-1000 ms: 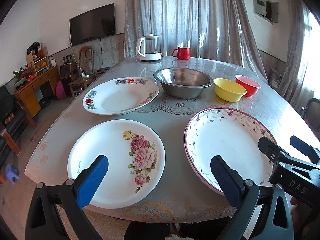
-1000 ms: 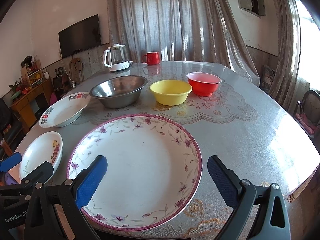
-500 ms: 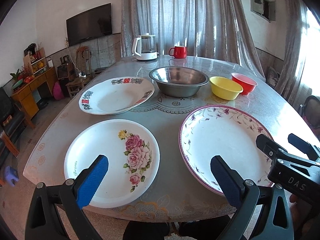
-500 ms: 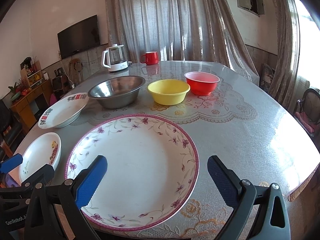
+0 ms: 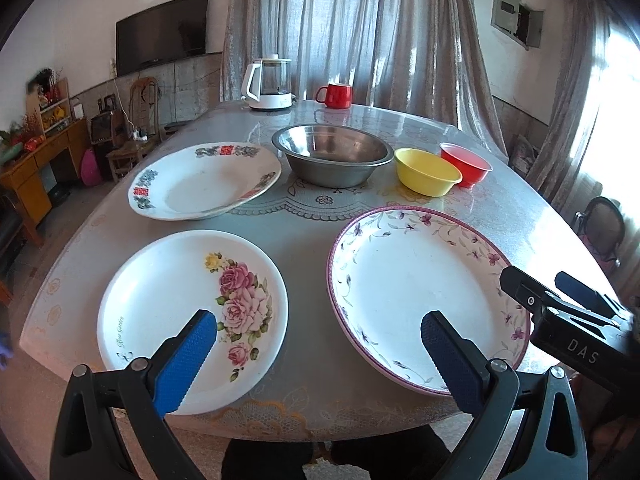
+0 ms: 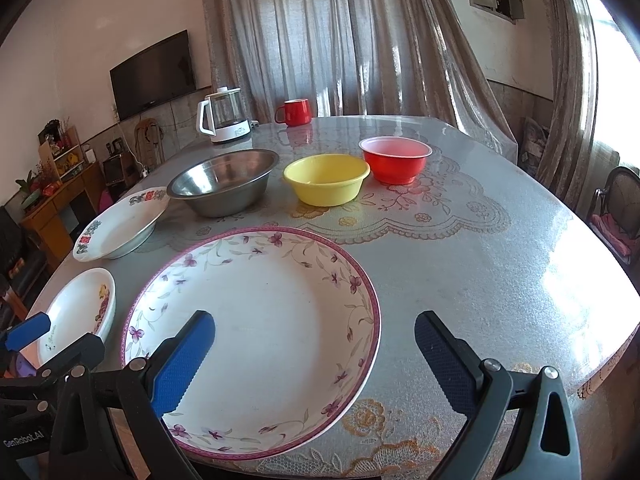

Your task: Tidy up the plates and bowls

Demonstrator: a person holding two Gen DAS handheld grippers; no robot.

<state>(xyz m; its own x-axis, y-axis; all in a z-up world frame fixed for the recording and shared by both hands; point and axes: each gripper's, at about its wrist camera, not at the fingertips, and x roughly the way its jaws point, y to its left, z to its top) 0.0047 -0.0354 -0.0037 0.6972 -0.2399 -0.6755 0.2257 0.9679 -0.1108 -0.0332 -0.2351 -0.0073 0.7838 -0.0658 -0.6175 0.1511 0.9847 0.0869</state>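
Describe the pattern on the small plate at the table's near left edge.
The small plate is white with pink roses, best seen in the left wrist view.

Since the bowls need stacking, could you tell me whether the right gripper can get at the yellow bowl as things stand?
Probably yes: the right gripper is open, and only the low purple-rimmed plate lies between it and the yellow bowl.

Black left gripper (image 5: 318, 354), blue ridged pads (image 5: 185, 362), silver screws, "DAS" lettering
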